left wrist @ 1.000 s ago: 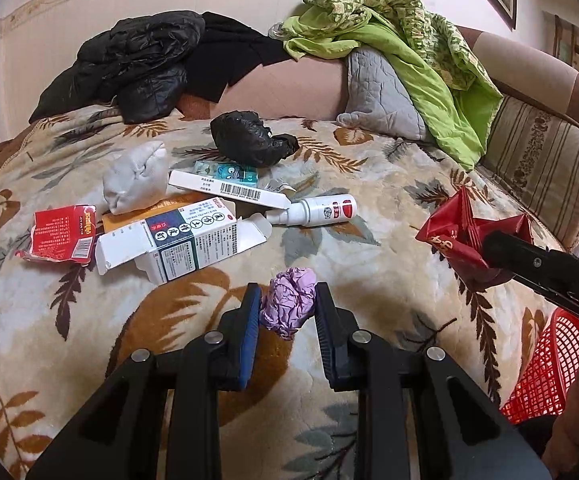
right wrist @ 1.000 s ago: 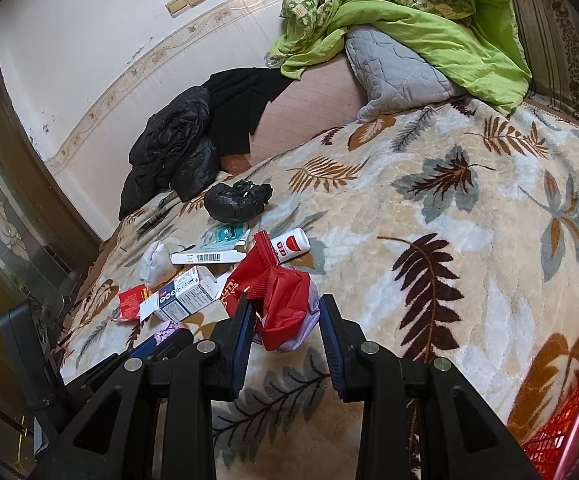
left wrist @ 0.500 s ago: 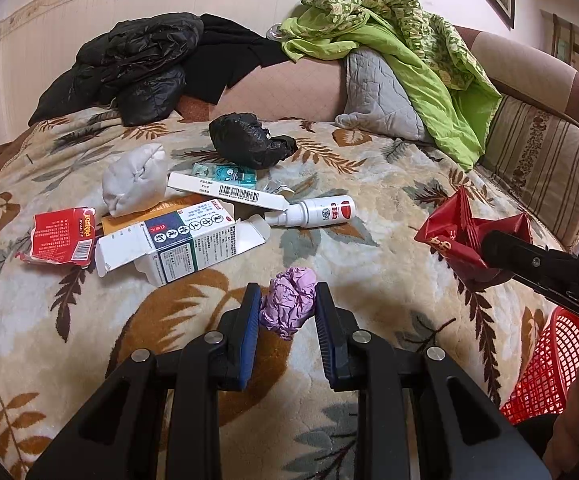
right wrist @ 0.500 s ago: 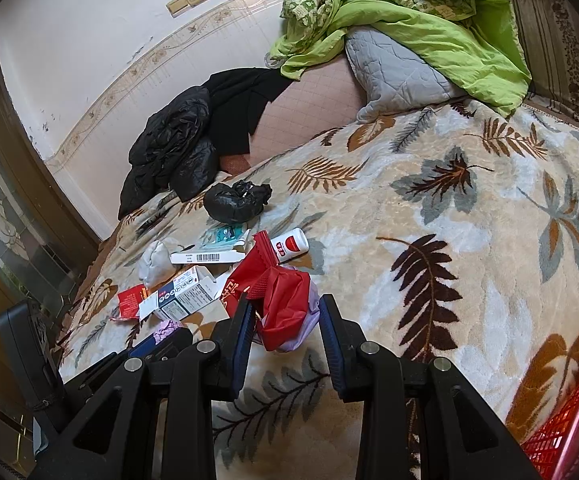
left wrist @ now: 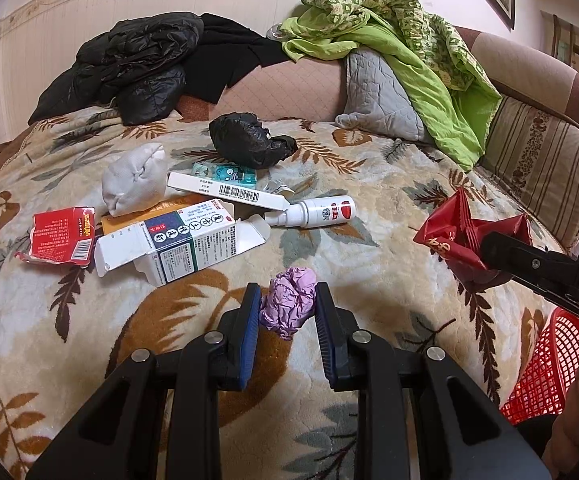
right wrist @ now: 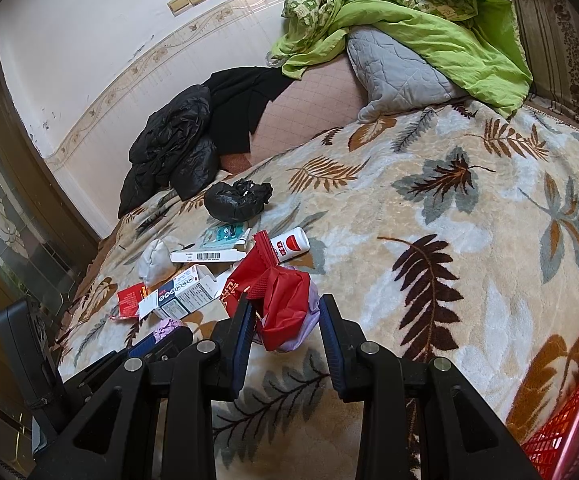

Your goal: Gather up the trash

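- The left tool (left wrist: 288, 308) has its two blue pads squeezed onto a crumpled lilac paper ball (left wrist: 289, 307), held above the leaf-patterned bed blanket (left wrist: 389, 184) at lower centre of the left wrist view.
- The right tool (right wrist: 287, 314) is pinched on a red foil wrapper (right wrist: 279, 300) with a scrap of pale lilac film behind it, at lower centre of its own view.
- The red mesh basket (left wrist: 545, 376) sits at the lower right edge of the left wrist view; in the right wrist view it shows at the lower right corner (right wrist: 569, 440).
- So both loads lie up and left of the basket; the right tool is judged the nearer, the left has to cross behind it.
- More trash waits at centre left: an open white carton (left wrist: 177, 244), a spray bottle (left wrist: 321, 211), a black bag (left wrist: 245, 140), a torn red packet (left wrist: 61, 236).
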`<state>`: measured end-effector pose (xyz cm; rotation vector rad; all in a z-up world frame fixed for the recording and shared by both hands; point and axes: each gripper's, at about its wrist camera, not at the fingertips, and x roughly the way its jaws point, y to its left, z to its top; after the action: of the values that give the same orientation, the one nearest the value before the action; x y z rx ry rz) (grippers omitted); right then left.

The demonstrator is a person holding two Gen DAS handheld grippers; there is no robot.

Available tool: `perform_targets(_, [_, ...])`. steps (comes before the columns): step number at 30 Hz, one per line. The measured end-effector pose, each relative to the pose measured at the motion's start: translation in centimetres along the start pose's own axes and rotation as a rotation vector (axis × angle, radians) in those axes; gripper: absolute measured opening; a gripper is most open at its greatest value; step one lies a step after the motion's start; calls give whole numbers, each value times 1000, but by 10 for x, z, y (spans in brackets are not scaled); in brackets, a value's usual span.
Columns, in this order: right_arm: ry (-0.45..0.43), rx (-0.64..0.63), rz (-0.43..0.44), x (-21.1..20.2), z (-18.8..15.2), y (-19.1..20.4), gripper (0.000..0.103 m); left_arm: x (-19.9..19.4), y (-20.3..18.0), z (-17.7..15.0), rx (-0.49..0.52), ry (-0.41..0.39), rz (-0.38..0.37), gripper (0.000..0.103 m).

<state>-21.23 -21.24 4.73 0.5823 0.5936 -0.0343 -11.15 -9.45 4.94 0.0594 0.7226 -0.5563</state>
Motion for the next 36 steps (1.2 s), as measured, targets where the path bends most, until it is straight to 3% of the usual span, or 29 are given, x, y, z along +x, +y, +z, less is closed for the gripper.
perform_targets(36, [-4,-11,-2,0,-1,6,35,2,0,1,1,-1,11,26])
